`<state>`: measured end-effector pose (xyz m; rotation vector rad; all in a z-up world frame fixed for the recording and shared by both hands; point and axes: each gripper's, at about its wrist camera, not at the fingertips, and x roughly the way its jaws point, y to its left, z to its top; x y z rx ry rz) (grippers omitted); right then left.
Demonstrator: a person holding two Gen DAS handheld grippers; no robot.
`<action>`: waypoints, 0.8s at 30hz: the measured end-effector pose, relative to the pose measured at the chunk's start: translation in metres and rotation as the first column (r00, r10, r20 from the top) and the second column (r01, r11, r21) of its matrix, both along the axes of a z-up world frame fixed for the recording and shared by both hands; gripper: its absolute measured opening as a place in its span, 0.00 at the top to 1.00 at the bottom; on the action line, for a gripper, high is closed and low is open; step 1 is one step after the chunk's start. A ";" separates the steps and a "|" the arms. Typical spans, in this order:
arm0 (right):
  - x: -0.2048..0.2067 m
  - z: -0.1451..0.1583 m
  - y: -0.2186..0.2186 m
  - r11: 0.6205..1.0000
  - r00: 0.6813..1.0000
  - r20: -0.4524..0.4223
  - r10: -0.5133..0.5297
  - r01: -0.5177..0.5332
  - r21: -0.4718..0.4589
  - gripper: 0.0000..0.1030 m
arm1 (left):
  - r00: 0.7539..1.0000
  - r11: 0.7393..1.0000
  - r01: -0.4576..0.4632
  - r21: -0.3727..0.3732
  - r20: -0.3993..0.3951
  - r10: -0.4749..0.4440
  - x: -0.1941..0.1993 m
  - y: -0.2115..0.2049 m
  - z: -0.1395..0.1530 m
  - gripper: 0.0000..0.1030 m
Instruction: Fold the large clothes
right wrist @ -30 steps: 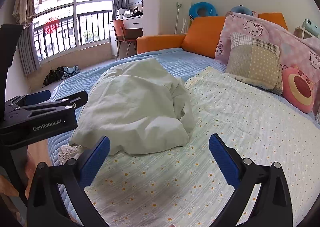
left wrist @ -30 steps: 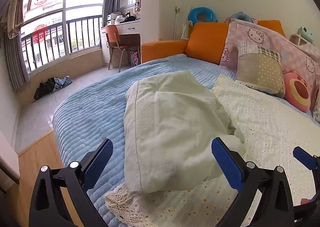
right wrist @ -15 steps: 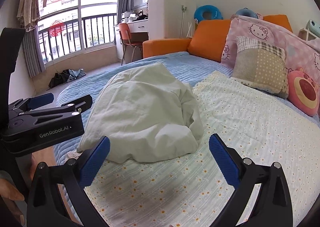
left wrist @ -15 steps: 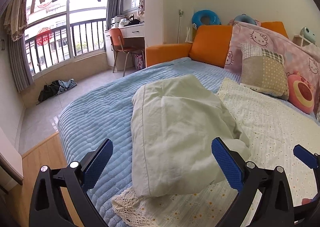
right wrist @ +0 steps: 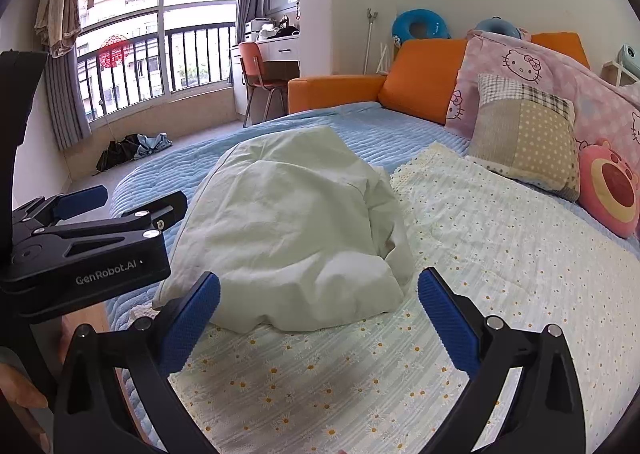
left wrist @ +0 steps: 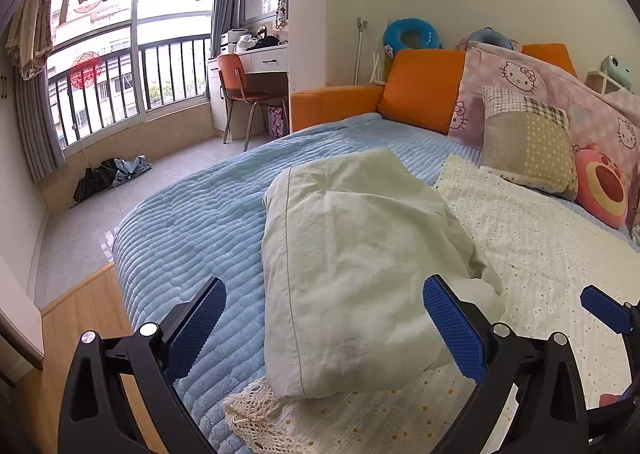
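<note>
A pale green garment [left wrist: 352,274] lay bunched in a folded heap at the middle of the bed, partly on a daisy-print sheet [right wrist: 500,254] and partly on the blue quilted bedspread [left wrist: 192,221]. The left gripper [left wrist: 324,318] hung at six o'clock of the heap, jaws spread wide and empty. The right gripper [right wrist: 320,306] was likewise wide open, holding nothing. Patchwork and Hello Kitty pillows [left wrist: 528,137] lay toward two o'clock.

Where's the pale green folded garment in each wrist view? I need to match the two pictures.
Left wrist: pale green garment centre, reaching down between the open fingers.
Right wrist: pale green garment centre-left, above the fingers.
Shared landmark: patchwork pillow, upper right in both.
</note>
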<state>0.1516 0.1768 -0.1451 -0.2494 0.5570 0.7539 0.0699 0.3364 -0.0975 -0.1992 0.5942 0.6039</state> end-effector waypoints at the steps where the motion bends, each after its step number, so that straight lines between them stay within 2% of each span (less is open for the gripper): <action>1: 0.000 0.000 0.000 1.000 1.000 0.000 0.000 0.000 -0.001 0.05 | 1.000 1.000 0.003 0.002 -0.001 -0.003 0.001 0.000 0.000 0.03; 14: 0.003 -0.002 -0.005 0.999 1.000 0.016 0.000 0.000 0.035 0.05 | 1.000 1.000 0.028 0.000 -0.002 -0.028 0.009 0.001 -0.006 0.03; 24: -0.005 -0.002 -0.008 0.999 0.998 0.062 0.016 -0.018 0.040 0.05 | 1.000 0.999 0.027 0.039 -0.009 -0.026 0.008 -0.001 -0.008 0.03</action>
